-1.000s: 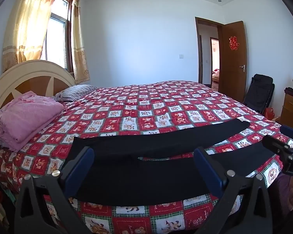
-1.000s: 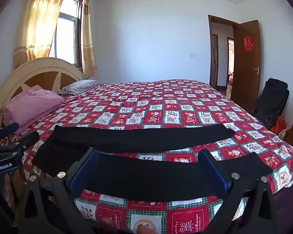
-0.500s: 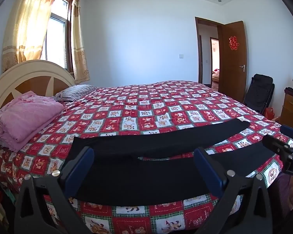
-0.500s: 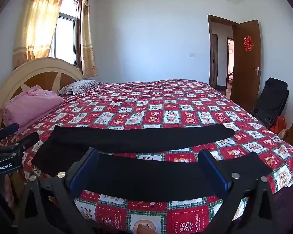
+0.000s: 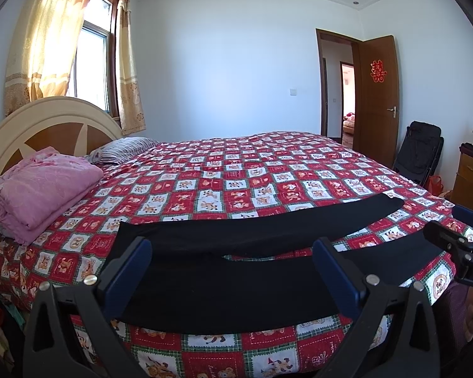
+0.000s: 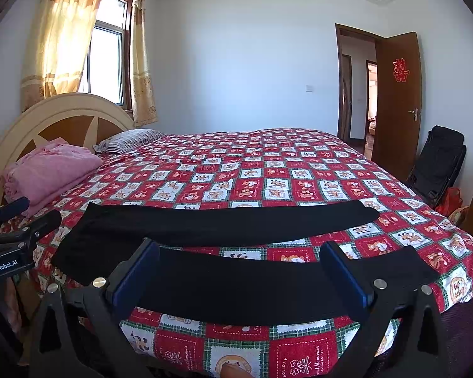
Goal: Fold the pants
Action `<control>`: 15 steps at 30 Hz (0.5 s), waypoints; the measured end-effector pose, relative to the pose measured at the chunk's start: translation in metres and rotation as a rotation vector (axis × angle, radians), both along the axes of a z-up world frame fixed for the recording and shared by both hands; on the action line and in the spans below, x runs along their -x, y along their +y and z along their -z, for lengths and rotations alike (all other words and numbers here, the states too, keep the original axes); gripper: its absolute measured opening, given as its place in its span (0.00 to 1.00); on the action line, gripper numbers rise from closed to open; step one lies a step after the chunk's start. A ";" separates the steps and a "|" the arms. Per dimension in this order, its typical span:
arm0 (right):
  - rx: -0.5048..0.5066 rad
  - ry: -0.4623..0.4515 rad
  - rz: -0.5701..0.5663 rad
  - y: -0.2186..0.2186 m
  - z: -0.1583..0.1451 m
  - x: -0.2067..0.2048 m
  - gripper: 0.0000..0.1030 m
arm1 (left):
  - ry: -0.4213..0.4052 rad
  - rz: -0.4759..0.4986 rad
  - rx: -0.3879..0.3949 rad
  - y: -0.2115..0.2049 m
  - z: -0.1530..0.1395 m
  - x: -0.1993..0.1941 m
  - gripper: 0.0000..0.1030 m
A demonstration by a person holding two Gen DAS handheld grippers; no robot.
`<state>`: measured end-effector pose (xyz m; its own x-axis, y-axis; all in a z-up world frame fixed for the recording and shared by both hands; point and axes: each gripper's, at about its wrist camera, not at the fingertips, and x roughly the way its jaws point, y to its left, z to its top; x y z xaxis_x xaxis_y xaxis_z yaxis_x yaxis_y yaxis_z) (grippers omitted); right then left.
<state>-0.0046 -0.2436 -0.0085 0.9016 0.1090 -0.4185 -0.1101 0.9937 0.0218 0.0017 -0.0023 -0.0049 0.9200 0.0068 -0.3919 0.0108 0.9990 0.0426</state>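
Black pants (image 5: 236,271) flat on bedspread (image 5: 236,186); left gripper (image 5: 233,271), right gripper (image 6: 239,274) both agape, empty. Risk: pinching bedspread too.

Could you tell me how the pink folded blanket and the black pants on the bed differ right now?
The pink blanket is folded into a thick stack by the headboard; the black pants lie flat and unfolded, legs spread apart, along the near edge. Both rest on the checked bedspread, untouched.

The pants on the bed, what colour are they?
Plain black pants, seen best from the right wrist view.
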 end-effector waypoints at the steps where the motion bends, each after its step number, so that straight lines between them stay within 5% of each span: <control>1: -0.001 0.000 0.001 0.000 0.001 0.000 0.99 | 0.001 0.000 0.000 0.000 0.000 0.000 1.00; 15: 0.002 0.001 -0.003 0.002 0.000 0.001 0.99 | 0.001 0.002 0.001 0.000 0.000 -0.001 1.00</control>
